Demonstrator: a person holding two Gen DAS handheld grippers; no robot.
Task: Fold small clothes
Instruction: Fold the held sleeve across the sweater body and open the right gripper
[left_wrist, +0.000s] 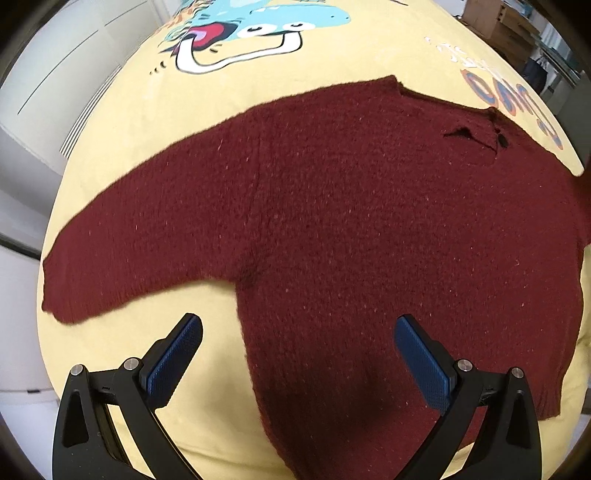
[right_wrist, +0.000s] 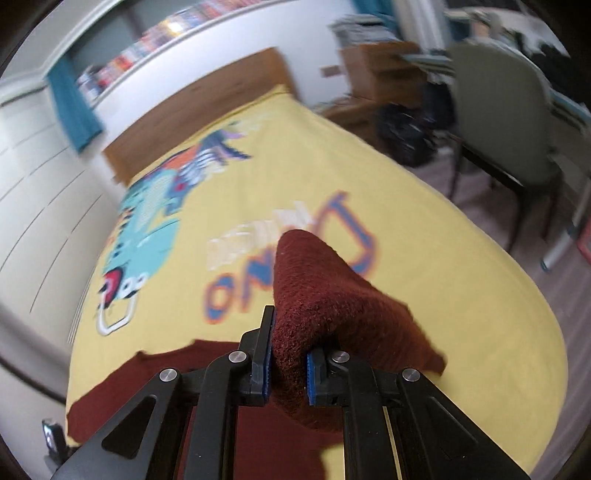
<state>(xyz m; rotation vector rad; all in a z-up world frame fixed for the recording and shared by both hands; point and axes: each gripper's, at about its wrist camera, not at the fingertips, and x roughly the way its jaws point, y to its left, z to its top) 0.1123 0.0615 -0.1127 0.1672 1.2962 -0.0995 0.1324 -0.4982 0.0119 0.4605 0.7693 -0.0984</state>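
Maroon knit sweater flat on yellow bedspread, one sleeve out left. Left gripper spread wide above near hem, nothing between pads. Right gripper clamped on bunched sweater sleeve, raised off bed. Cartoon print far; orange-blue lettering blurred, unreadable. No containers.

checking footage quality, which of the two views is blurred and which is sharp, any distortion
Right wrist view: motion blur smears the yellow bedspread print and the room behind, while the right gripper and its pinched maroon sweater stay fairly sharp. Left wrist view: sharp; fisheye bulges the bed, dark vignette at the corners, left gripper in crisp focus.
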